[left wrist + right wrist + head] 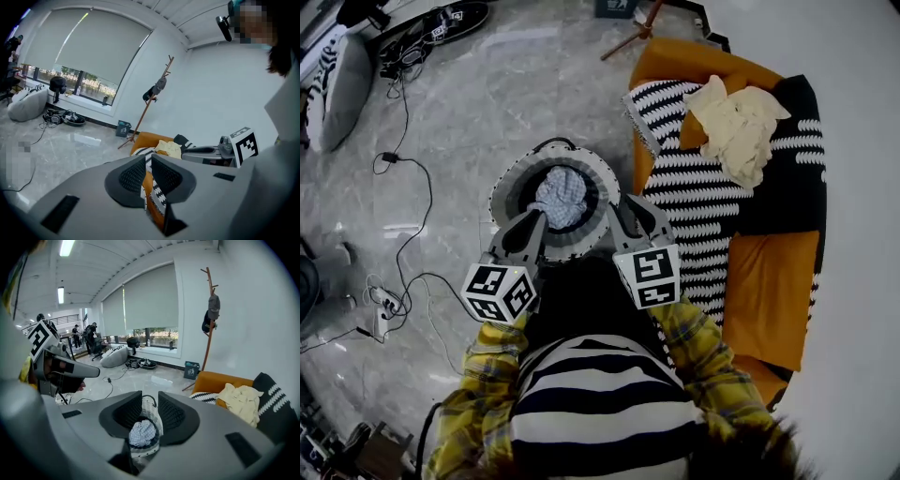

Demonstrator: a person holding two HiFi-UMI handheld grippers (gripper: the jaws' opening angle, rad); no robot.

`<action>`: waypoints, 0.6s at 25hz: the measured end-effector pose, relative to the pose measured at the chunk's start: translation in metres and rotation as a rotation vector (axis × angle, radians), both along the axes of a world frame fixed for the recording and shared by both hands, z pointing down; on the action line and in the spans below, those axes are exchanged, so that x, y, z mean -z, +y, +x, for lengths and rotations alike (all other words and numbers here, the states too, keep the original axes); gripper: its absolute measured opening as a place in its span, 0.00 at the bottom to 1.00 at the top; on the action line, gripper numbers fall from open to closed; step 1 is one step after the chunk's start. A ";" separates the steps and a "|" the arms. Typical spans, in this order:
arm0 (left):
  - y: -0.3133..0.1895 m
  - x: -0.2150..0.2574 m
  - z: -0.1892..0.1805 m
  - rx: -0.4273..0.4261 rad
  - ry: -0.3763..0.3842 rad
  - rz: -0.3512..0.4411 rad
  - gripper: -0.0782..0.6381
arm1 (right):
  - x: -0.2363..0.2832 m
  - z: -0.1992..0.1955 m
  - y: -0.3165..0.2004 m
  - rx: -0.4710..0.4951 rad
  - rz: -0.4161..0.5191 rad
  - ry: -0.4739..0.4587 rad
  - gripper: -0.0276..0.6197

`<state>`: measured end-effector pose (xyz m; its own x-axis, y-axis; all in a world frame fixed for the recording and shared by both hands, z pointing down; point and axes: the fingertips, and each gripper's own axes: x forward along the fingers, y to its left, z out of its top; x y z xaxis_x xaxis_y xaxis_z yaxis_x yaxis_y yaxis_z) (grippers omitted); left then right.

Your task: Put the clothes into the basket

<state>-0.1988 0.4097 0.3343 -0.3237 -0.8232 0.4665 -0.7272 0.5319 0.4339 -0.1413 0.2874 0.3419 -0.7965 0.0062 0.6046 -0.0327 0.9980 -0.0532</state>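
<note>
I find the blue checked cloth (560, 195) inside the round striped basket (511, 183); the cream garment (736, 127) remains. The left gripper (535, 218) is closed, the right gripper (621, 204) parted, both empty.

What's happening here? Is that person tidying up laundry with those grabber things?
Roughly, yes. A person holds a two-jaw gripper in each hand above a round basket on the floor. A checked cloth already lies inside it. Both grippers are empty: the left gripper is shut and the right gripper has its jaws apart. A cream garment lies on the striped blanket over the orange sofa, not yet picked up.
</note>
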 end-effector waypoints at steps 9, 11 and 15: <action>-0.099 0.010 0.046 -0.245 -0.006 0.011 0.18 | 0.000 0.086 -0.100 -0.277 0.032 0.015 0.22; -0.118 0.011 0.062 -0.289 -0.006 0.012 0.18 | 0.000 0.110 -0.119 -0.335 0.031 0.017 0.22; -0.158 0.012 0.092 -0.397 -0.007 0.013 0.18 | -0.001 0.154 -0.152 -0.460 0.014 0.020 0.22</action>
<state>-0.1066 0.2515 0.3220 0.0177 -0.8907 0.4542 -0.8784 0.2032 0.4327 0.0130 0.1358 0.3428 -0.7027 -0.3532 0.6176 -0.4730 0.8804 -0.0347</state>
